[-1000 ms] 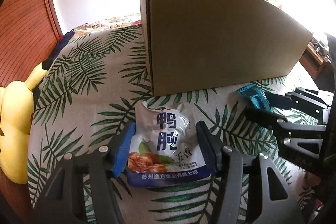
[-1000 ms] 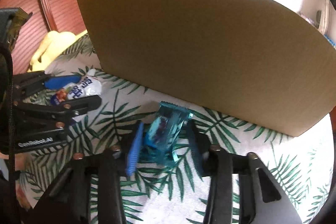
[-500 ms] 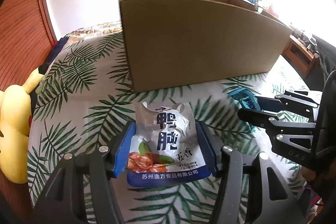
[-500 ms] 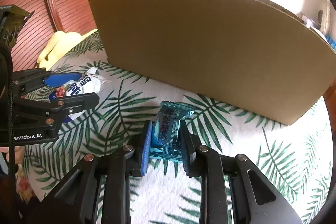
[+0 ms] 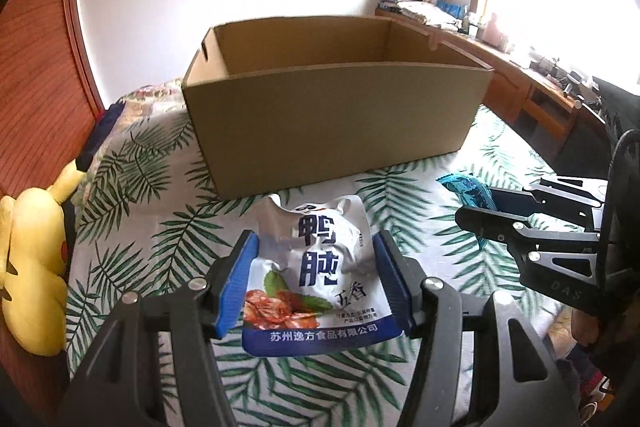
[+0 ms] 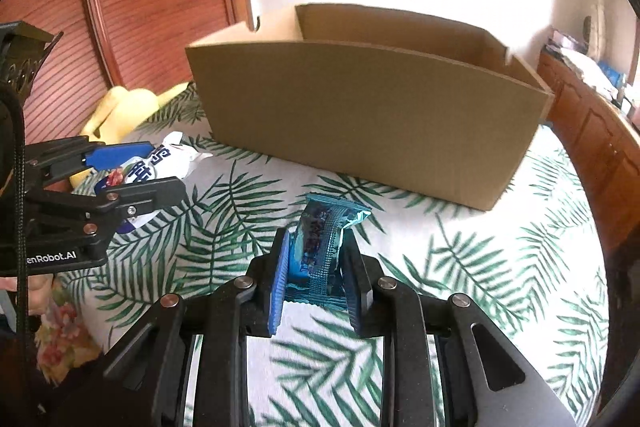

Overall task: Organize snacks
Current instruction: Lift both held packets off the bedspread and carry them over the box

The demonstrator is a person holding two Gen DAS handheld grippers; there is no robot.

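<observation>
My left gripper (image 5: 316, 259) is shut on a white and blue snack pouch (image 5: 320, 275) with Chinese lettering, held above the leaf-print bed cover. My right gripper (image 6: 316, 247) is shut on a blue foil snack packet (image 6: 324, 239), also lifted off the cover. An open cardboard box (image 5: 336, 123) stands just beyond both grippers; its inside (image 6: 392, 35) shows from above. The right gripper with the blue packet (image 5: 468, 187) shows at the right of the left wrist view. The left gripper with the pouch (image 6: 168, 163) shows at the left of the right wrist view.
A yellow plush toy (image 5: 32, 267) lies at the left edge of the bed, beside a wooden headboard (image 5: 36, 79). A wooden desk (image 5: 532, 95) with clutter stands at the right, behind the box. The leaf-print cover (image 6: 500, 267) spreads around the box.
Both grippers have risen with their snacks, so the open top of the box has come into view. The right gripper has closed tighter on the blue packet.
</observation>
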